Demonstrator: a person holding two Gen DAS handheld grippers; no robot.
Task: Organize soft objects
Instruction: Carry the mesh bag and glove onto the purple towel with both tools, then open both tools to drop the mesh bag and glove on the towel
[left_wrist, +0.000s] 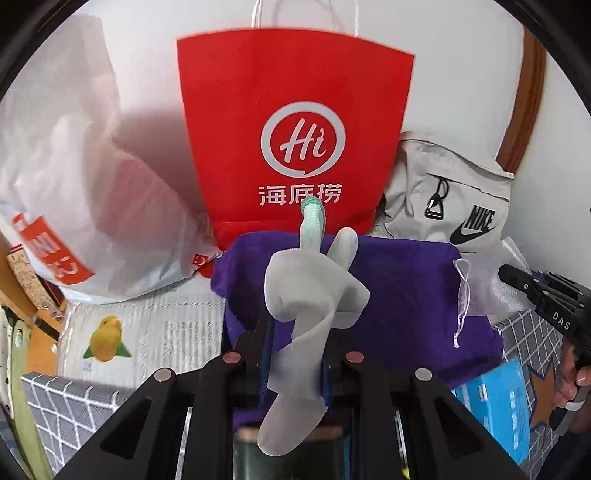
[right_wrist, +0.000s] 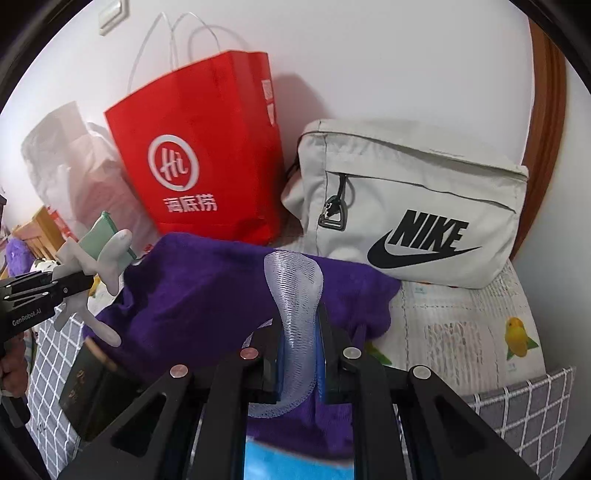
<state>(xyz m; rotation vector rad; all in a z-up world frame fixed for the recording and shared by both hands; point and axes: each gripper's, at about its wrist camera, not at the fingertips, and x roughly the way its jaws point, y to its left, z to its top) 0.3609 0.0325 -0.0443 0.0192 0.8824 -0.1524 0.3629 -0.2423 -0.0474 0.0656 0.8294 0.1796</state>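
My left gripper (left_wrist: 293, 343) is shut on a grey sock (left_wrist: 314, 295) with a pale green sock (left_wrist: 312, 223) behind it, held above a purple cloth (left_wrist: 402, 280). The same gripper (right_wrist: 79, 280) and grey sock (right_wrist: 107, 266) show at the left of the right wrist view. My right gripper (right_wrist: 299, 347) is shut on a sheer white mesh pouch (right_wrist: 295, 295), also above the purple cloth (right_wrist: 192, 291). The right gripper (left_wrist: 513, 277) and the pouch (left_wrist: 484, 284) show at the right of the left wrist view.
A red paper bag (left_wrist: 295, 129) stands against the wall, a white plastic bag (left_wrist: 74, 192) to its left, a grey Nike bag (right_wrist: 406, 206) to its right. A blue box (left_wrist: 498, 398) and a dark box (right_wrist: 88, 391) lie by the cloth on a grid-pattern cover (left_wrist: 74, 406).
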